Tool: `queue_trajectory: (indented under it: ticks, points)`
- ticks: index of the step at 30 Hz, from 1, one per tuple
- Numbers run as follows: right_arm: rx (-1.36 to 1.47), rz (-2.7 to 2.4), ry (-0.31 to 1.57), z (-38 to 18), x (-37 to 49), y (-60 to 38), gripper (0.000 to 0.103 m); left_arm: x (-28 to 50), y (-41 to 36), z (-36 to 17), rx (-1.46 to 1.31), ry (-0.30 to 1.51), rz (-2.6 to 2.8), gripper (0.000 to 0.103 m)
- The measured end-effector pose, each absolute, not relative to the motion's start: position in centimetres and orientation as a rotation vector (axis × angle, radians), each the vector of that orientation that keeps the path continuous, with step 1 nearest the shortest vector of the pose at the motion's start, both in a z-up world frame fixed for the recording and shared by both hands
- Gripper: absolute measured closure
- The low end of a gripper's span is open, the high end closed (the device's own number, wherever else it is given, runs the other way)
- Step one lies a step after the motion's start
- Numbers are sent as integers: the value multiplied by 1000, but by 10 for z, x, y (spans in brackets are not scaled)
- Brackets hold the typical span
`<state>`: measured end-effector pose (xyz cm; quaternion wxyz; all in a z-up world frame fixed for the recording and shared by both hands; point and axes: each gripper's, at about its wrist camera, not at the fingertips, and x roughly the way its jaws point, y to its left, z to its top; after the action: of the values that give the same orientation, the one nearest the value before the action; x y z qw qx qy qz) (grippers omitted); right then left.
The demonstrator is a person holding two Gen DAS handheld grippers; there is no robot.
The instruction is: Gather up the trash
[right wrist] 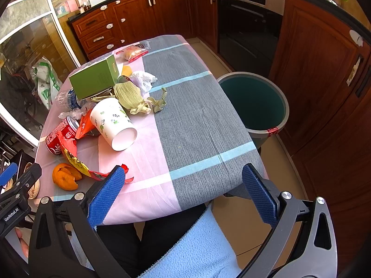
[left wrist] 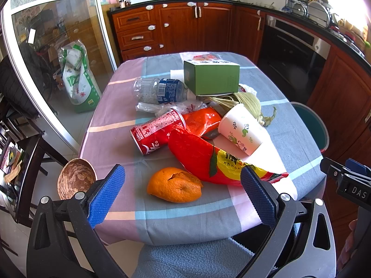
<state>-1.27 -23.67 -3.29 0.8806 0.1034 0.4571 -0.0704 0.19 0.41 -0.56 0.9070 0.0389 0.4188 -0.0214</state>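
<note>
Both empty: left gripper [left wrist: 183, 194] and right gripper [right wrist: 183, 194] wide open. Take orange peel [left wrist: 175, 185] first, nearest surface [right wrist: 197, 125] edge; bin [right wrist: 252, 102] sits beyond it.

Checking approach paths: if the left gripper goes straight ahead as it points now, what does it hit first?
Probably the orange peel, which lies between the open jaws of the left gripper at the table's near edge. The red snack bag is just behind it. Depth is uncertain.

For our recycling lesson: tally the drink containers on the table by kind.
Can: 1
Bottle: 1
Cup: 1
Total: 3
</note>
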Motion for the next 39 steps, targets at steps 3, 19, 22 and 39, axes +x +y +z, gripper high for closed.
queue_trajectory:
  ticks: [3, 19, 22, 39]
  points:
    - [217, -147, 956, -33, -13, -237, 6, 2, 4, -6, 80, 866, -45, 3]
    - [213, -113, 954, -33, -11, -234, 6, 3, 12, -10, 78, 873, -54, 3]
    - [171, -29, 908, -21, -9, -223, 6, 5, 23, -8, 97, 855, -48, 3]
    - [-61, 434, 1104, -55, 59, -87, 23, 8, 93, -67, 40, 1020, -125, 3]
